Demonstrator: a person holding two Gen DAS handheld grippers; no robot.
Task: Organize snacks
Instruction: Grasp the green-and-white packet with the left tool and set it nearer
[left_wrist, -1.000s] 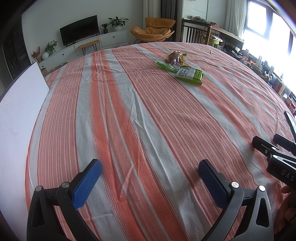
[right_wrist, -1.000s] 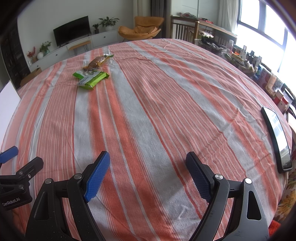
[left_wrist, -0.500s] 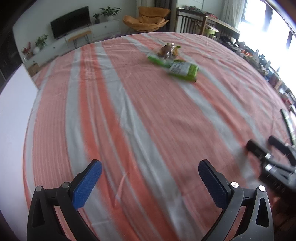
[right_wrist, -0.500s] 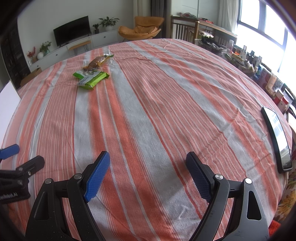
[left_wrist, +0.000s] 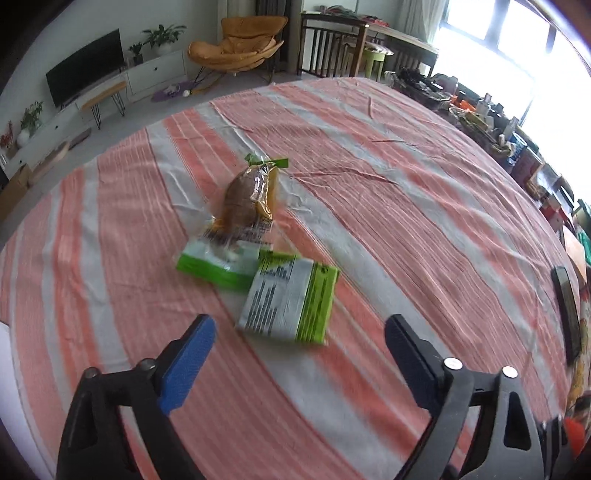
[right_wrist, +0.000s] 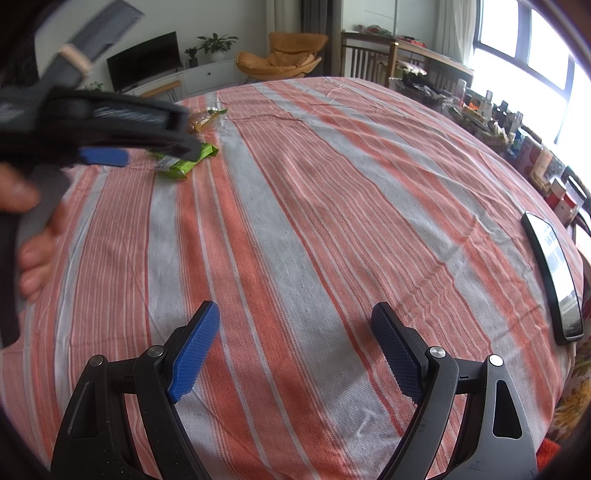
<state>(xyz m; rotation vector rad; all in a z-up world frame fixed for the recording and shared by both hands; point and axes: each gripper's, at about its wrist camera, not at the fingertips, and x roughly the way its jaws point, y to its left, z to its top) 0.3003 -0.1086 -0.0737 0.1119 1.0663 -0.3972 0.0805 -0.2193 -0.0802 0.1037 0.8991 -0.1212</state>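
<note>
Glossy flat green packets (left_wrist: 288, 299) | striped woven cloth (left_wrist: 406, 221) | both grippers' fingers spread

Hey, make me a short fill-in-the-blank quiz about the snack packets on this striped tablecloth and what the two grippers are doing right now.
1. The left gripper is open and holds ____.
2. The nearest snack to it is the green-and-white flat packet, which overlaps a second ____ packet.
3. The clear bag with brown contents is tied with a ____ ribbon.
4. The black phone lies near the tablecloth's ____ edge, seen from the right gripper.

Answers: nothing; green; green; right
</note>
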